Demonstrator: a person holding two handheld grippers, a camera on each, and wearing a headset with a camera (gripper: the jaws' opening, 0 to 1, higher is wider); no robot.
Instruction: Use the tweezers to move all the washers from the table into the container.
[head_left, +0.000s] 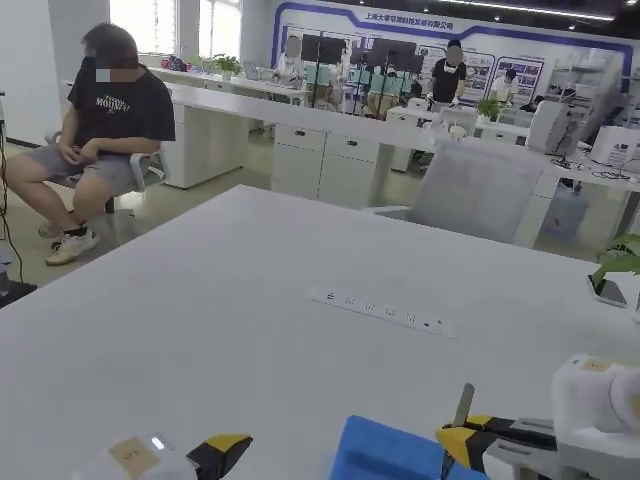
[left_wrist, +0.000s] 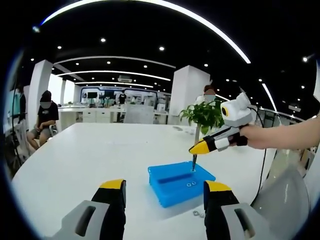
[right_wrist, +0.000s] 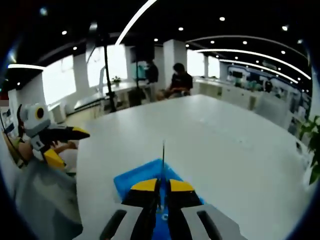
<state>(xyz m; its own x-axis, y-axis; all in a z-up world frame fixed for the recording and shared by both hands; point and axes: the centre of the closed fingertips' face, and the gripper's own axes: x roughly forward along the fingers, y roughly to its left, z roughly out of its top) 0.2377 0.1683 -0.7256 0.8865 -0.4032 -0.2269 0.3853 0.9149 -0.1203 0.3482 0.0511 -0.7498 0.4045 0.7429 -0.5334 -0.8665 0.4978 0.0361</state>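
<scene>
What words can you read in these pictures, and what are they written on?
T-shirt on the seated person: white print, perhaps "MOUMAI", too blurred to be sure.
Wall sign at the back of the room: one line of Chinese characters, too small to read.
Posters below that sign: text too small to read.

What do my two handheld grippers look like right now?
Both match: the left gripper and right gripper have pale grey slotted bodies, black tapered jaws and yellow tips. From the left gripper view, the right one has a white housing, with a black cable hanging below it.
</scene>
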